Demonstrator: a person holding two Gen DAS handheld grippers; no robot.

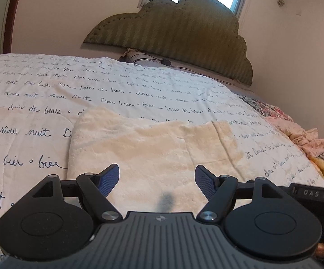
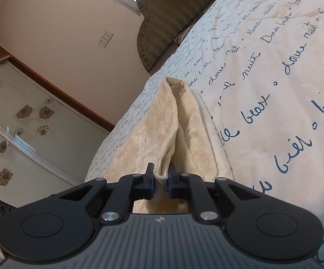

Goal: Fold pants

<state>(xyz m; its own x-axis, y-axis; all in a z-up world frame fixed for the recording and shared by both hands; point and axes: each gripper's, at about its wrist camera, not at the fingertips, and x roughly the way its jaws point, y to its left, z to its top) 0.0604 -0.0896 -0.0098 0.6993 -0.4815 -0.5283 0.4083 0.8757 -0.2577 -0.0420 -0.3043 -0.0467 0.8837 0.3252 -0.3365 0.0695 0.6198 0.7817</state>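
Cream fleece pants [image 1: 153, 143] lie flat on the bed's white quilt with blue handwriting print [image 1: 49, 85]. My left gripper [image 1: 157, 180] is open and empty, low over the near part of the pants. In the right wrist view my right gripper [image 2: 160, 180] is shut on an edge of the pants [image 2: 153, 132] and lifts it, so the cloth rises in a fold from the quilt [image 2: 274, 78].
An olive padded headboard [image 1: 175, 35] stands at the far end of the bed. A heap of pink and patterned clothes [image 1: 307, 139] lies at the bed's right edge. A wardrobe with flower-print doors [image 2: 27, 134] stands beside the bed.
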